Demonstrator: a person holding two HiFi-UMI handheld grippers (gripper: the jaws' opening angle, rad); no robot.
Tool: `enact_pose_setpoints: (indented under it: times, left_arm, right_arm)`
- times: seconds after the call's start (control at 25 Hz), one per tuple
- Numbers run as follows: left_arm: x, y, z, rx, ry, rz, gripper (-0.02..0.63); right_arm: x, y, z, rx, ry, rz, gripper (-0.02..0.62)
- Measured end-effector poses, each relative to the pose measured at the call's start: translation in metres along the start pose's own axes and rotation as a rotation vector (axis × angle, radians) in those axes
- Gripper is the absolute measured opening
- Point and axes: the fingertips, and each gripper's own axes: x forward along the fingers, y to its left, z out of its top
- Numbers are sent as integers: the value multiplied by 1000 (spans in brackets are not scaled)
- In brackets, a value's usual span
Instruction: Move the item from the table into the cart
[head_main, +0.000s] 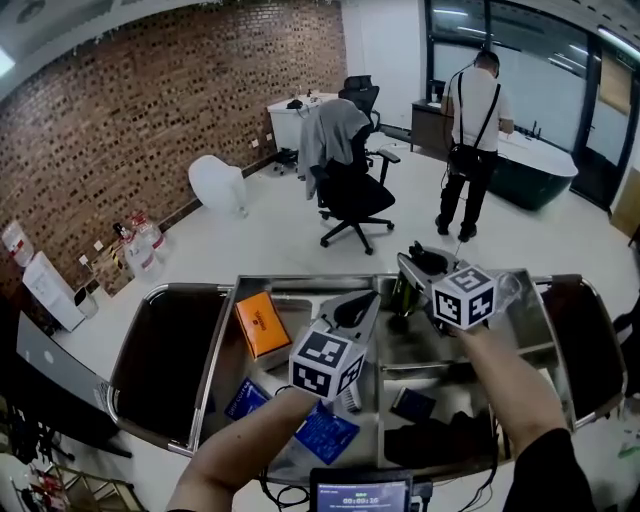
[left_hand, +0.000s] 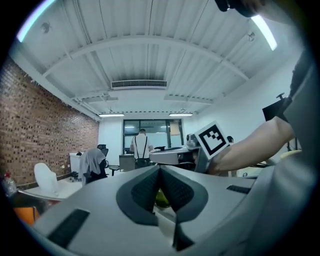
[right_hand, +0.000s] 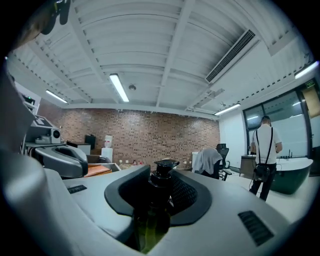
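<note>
**A:** Over the cart (head_main: 290, 282), where's the item sitting right now?

**B:** In your right gripper (head_main: 418, 268). Its jaws are clamping a pump bottle (right_hand: 159, 197) of yellow-green liquid, with the pads pressing on it just under the black pump head. You're holding it upright above the cart's middle section.

**A:** So the pick-up is counting as done?

**B:** Judging by that, yes. You're carrying the bottle, and in the head view it's lying inside the cart's outline. The set-down and the release are what's left. I can't tell whether the base is touching the steel floor yet.

**A:** What's your other hand doing?

**B:** Your left gripper (head_main: 357, 308) is hovering near the right one, pointing toward it, with its jaws closed pad to pad. A speck of green is showing low behind the pads in the left gripper view. It's probably the bottle beyond, but I can't confirm that. Nothing looks pinched there.

**A:** Is anything lying in the cart?

**B:** An orange box (head_main: 262, 322) is lying in the compartment left of centre. Blue packets (head_main: 325, 432) are lying nearer you, with some dark things at the lower right. I can't say whether those count as items moved for this task.

**A:** What's remaining, in short?

**B:** You're needing a bare patch of steel under the bottle. Then you're lowering it, opening the right jaws and drawing clear without tipping it.
</note>
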Motion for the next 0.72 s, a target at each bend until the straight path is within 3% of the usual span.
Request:
enact_pose_setpoints:
  times: [0.16, 0.48, 0.72]
  left_arm:
    - [14, 21, -16, -16, 25, 50, 2]
    - [27, 33, -32, -53, 27, 57, 2]
    - [26, 38, -39, -71, 40, 72, 2]
  right_arm:
    - [9, 3, -20, -51, 30, 3, 114]
    - [13, 18, -42, -174, 28, 19, 114]
    - [12, 18, -42, -160, 12, -13, 115]
